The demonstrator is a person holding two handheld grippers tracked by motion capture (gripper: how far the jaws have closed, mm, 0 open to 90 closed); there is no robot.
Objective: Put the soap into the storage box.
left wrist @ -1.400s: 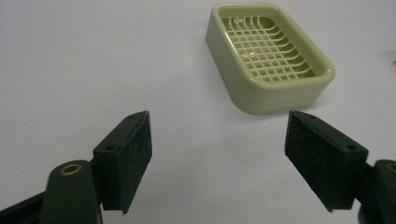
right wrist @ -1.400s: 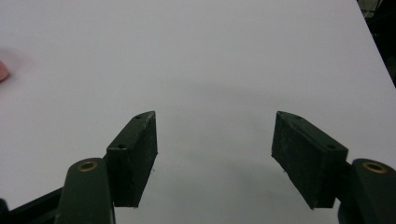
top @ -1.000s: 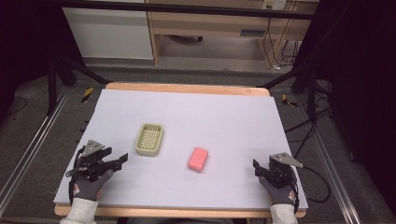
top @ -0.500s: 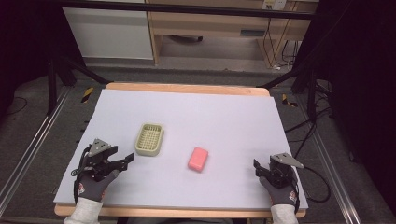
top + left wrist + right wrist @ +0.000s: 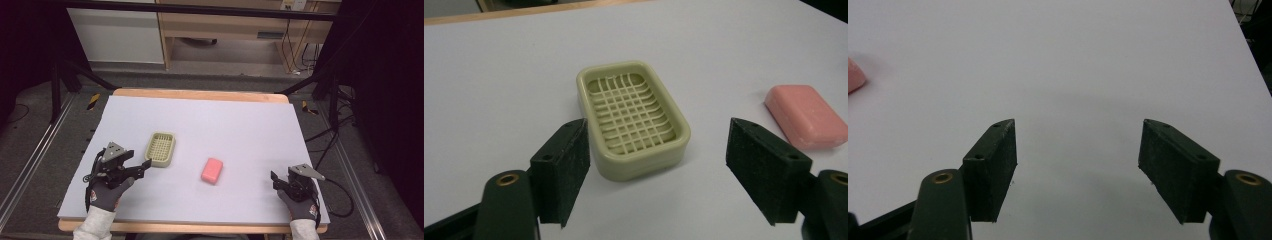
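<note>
Closing in from a second ago, the left gripper now hovers at the near edge of the pale green plastic soap dish, jaws just widened and empty; the pink soap bar lies right of that dish. The right gripper waits open, well right of it.

We see a smooth, faintly glossy plastic soap dish with a latticed floor, a matt waxy pink soap bar at its 3 o'clock, and a matt white table sheet edged in wood.
</note>
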